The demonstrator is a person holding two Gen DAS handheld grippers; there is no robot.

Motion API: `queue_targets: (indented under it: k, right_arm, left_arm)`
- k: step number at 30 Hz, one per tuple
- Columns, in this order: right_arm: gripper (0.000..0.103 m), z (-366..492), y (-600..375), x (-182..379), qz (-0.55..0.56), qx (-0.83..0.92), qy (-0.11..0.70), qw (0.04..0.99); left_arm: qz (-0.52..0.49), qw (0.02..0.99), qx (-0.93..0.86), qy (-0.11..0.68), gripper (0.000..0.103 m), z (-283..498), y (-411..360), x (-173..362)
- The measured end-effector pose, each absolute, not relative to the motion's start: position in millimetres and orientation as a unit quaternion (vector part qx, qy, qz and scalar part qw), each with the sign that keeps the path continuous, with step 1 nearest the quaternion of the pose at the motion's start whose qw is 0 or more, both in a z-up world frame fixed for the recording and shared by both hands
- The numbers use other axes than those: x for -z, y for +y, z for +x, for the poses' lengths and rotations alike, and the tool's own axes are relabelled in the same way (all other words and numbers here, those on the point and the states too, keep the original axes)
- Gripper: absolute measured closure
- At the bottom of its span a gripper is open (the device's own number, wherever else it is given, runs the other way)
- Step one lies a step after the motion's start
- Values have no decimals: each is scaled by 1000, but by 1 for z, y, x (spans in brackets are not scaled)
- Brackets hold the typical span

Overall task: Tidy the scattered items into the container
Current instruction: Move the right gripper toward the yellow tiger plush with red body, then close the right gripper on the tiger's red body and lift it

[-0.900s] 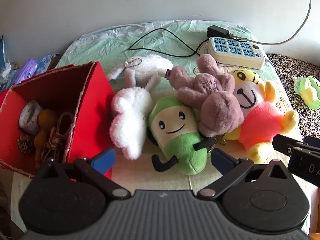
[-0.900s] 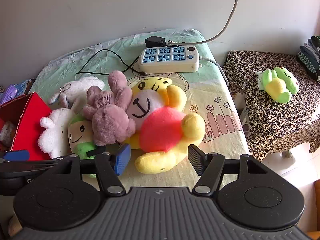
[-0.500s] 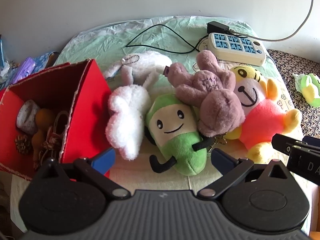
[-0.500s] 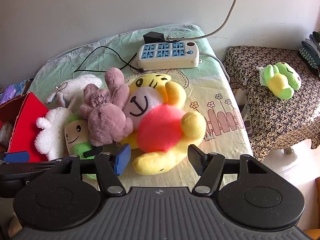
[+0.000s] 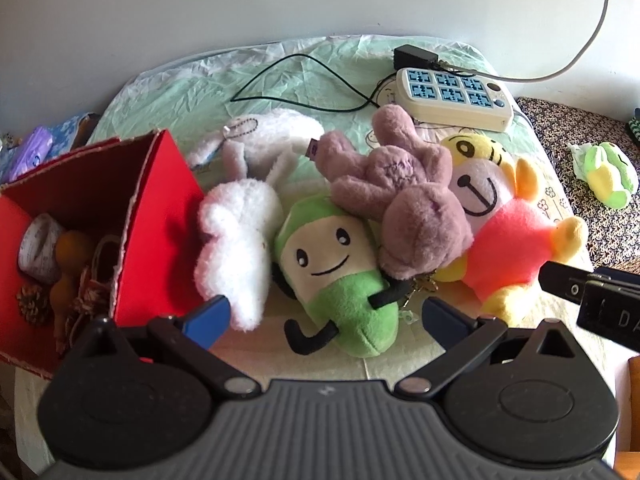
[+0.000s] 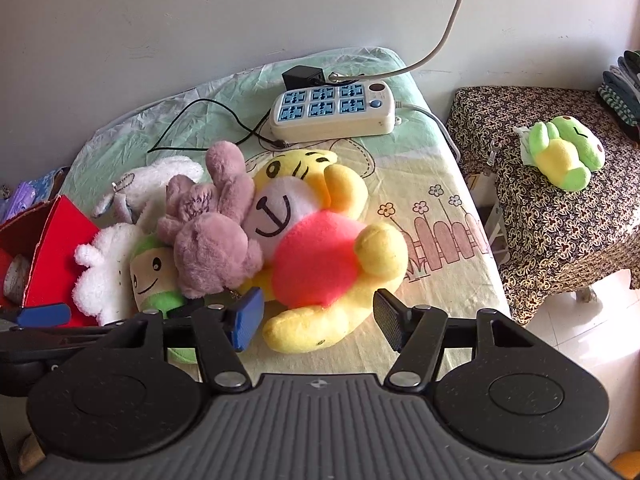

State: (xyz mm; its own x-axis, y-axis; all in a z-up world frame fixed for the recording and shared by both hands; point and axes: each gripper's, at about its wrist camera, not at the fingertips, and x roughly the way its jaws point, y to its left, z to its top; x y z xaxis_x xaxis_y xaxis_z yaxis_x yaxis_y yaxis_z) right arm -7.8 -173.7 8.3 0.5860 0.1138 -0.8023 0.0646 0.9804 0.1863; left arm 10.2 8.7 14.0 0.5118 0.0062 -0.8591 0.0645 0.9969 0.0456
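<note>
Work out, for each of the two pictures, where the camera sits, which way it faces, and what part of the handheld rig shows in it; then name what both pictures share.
Left wrist view: sits on the left gripper, looks steeply down at the green plush and red box; its open blue-padded fingers show, plus the right gripper's tip.
Right wrist view: sits on the right gripper, looks down at the yellow plush; its open fingers show.
Shared: the plush pile, red box and power strip.
</note>
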Motion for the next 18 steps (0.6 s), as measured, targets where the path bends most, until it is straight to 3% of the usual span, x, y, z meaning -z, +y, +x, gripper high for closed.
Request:
queue_targets:
  k: [5,10,18]
  right_arm:
    - [48,-4,-189,-13,128,-33,453,882]
    - [56,19,-199,-8,129,-41,449,883]
    - [53,60,-231,13,144,-93,458,872]
  left_arm:
    - [30,880,61,470,2,9,15,-23]
    - [42,883,124,452,9,14,3,-30]
    - [18,847,261,463,9,-2,-45,-3]
